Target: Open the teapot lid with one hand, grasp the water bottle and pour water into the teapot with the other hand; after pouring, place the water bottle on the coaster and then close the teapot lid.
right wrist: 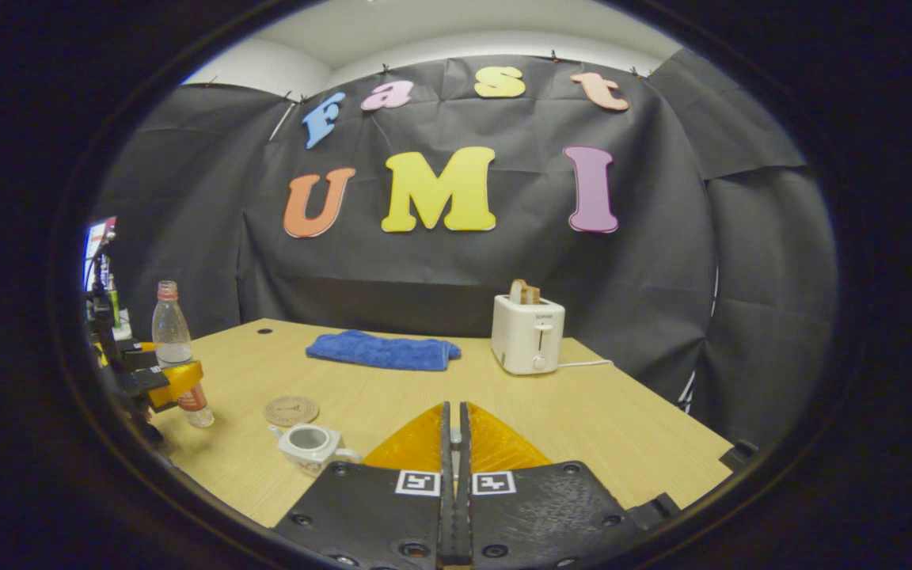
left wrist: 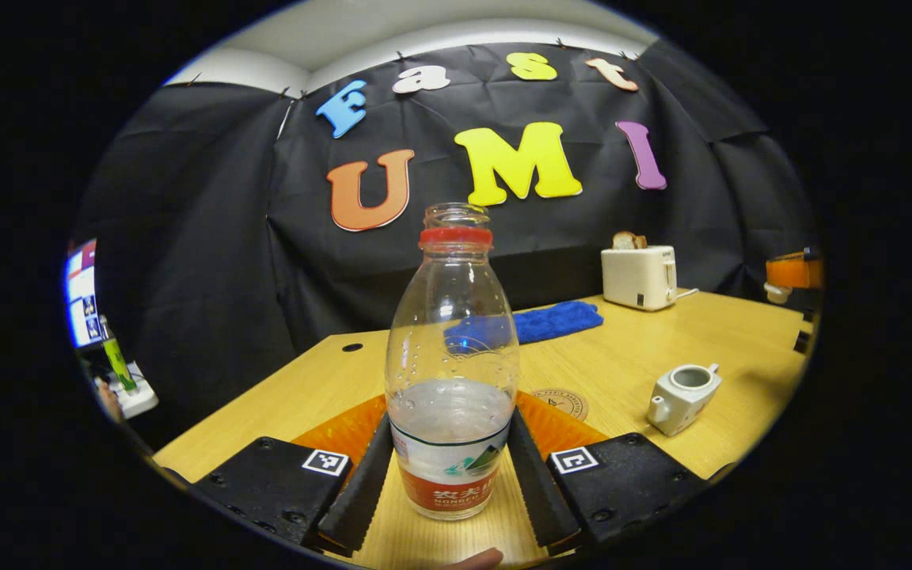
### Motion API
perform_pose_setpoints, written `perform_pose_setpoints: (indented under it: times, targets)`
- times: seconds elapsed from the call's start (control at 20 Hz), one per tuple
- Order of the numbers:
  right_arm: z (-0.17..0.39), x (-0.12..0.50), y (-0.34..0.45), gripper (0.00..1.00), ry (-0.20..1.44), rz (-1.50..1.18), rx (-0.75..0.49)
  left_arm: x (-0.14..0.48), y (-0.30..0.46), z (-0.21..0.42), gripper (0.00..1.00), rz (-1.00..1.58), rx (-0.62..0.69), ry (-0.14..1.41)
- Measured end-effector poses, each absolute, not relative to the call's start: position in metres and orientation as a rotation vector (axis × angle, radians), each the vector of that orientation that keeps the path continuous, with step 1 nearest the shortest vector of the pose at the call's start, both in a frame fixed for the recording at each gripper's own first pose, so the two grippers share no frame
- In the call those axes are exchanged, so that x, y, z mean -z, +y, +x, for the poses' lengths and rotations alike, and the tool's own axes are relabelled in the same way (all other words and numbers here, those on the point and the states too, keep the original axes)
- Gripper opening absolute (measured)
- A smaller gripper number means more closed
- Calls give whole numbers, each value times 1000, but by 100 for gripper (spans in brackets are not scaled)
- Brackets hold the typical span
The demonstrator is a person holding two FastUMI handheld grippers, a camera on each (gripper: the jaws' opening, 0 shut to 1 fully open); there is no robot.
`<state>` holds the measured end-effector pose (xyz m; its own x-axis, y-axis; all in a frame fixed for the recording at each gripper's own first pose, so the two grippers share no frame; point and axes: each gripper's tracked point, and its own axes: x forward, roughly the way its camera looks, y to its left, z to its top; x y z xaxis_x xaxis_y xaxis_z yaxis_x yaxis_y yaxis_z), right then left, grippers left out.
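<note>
A clear water bottle (left wrist: 453, 372) with a red neck ring and no cap stands upright on the wooden table, about a third full. My left gripper (left wrist: 451, 483) is shut on its labelled lower part, one finger on each side. The right gripper view shows the same bottle (right wrist: 172, 340) at the far left, held by the left gripper (right wrist: 159, 384). The white teapot (left wrist: 682, 396) (right wrist: 309, 443) sits open, without its lid. A round cork coaster (left wrist: 559, 402) (right wrist: 291, 411) lies between bottle and teapot. My right gripper (right wrist: 454, 443) is shut; the left gripper view shows it (left wrist: 792, 273) raised at the far right with the white lid (left wrist: 777, 293) under it.
A folded blue cloth (right wrist: 381, 351) lies at the back of the table (right wrist: 622, 427). A white toaster (right wrist: 527, 332) with bread in it stands at the back right, its cord trailing right. A screen and small items sit off the table's left edge (left wrist: 119, 364).
</note>
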<state>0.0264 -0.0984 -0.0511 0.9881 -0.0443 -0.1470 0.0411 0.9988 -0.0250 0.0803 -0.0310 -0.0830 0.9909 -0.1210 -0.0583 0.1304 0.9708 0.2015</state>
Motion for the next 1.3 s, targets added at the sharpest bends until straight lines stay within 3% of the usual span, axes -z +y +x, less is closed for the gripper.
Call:
perform_pose_setpoints:
  times: [0.3, 1.3]
  targets:
    - [21, 39, -116, 0, 128, -57, 69, 74, -39, 71, 77, 524, 53, 84]
    - [19, 29, -148, 0, 121, -96, 122, 90, -64, 89, 75, 1377, 42, 132]
